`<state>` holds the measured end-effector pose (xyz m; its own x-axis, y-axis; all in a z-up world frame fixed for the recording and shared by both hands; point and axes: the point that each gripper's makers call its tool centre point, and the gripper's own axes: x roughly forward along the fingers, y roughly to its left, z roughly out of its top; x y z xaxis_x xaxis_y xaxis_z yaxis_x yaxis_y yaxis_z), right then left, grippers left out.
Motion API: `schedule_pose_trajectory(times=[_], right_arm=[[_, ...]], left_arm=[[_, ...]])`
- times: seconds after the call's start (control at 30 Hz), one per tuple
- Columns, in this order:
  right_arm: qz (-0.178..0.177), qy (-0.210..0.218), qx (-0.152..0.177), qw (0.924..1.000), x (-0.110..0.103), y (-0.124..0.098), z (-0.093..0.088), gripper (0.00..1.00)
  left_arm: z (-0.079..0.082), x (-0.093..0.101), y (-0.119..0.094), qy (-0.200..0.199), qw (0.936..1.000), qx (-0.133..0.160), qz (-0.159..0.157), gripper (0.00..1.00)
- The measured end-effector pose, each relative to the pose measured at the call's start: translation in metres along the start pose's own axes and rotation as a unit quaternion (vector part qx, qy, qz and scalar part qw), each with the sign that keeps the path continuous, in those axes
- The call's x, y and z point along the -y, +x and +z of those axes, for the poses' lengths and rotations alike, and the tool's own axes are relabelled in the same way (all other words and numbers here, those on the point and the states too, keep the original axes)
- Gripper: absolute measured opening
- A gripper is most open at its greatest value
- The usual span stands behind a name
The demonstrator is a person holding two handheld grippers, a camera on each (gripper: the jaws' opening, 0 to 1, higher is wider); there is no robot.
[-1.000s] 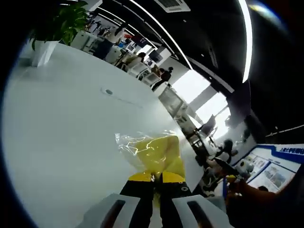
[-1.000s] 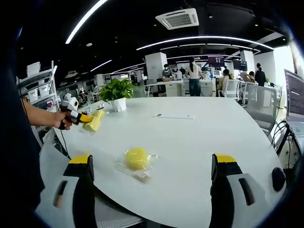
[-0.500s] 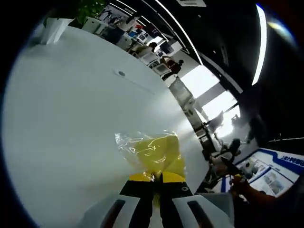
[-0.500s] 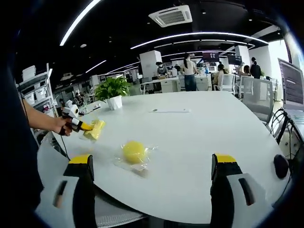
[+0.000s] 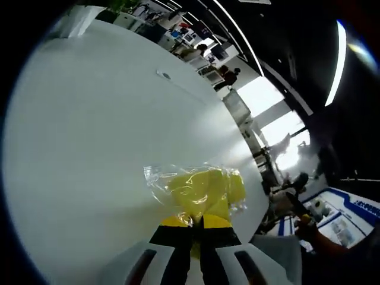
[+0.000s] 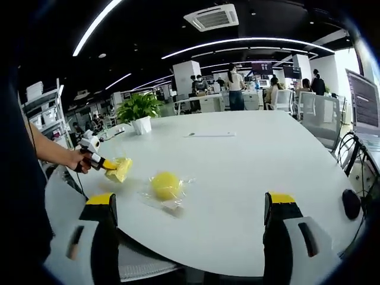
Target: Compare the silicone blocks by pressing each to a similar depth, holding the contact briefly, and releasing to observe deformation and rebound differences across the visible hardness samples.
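Bagged block [image 5: 205, 191] carried lower toward table [image 5: 89, 148], pinched in left tongs [image 5: 195, 224].

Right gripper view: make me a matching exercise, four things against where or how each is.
Things:
1. bagged yellow block
2. bagged yellow ball
3. potted plant
4. right claw

States:
A. lying free on the white table
B. open, holding nothing
C. clamped in the left claw
D. standing at the table's far edge

Pairs: 1-C, 2-A, 3-D, 4-B
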<state>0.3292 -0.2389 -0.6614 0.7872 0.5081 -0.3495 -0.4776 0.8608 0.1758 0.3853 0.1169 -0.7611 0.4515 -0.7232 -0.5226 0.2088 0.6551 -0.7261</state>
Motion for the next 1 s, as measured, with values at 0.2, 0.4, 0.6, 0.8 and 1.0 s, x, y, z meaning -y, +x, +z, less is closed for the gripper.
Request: schedule_pose_trajectory(times=[0.2,0.4,0.6,0.8,1.0], right_arm=[[-0.003,0.004,-0.012,0.9999,0.003,-0.001,-0.010,0.97],[-0.006,0.007,-0.017,0.9998,0.006,-0.004,-0.012,0.97],[-0.007,0.006,-0.015,0.9998,0.009,-0.002,-0.009,0.97],[-0.006,0.010,-0.018,0.9998,0.008,-0.001,-0.012,0.97],[-0.003,0.014,-0.016,0.9998,0.002,0.000,-0.012,0.97]], left_arm=[[-0.007,-0.009,0.005,0.004,0.9999,-0.011,0.012,0.02],[-0.015,-0.016,0.007,0.008,0.9994,-0.027,0.022,0.02],[-0.016,-0.028,0.010,0.007,0.9984,-0.036,0.042,0.02],[-0.016,-0.029,0.013,0.052,0.9963,-0.047,0.049,0.04],[-0.016,-0.032,0.012,0.041,0.9970,-0.043,0.049,0.06]])
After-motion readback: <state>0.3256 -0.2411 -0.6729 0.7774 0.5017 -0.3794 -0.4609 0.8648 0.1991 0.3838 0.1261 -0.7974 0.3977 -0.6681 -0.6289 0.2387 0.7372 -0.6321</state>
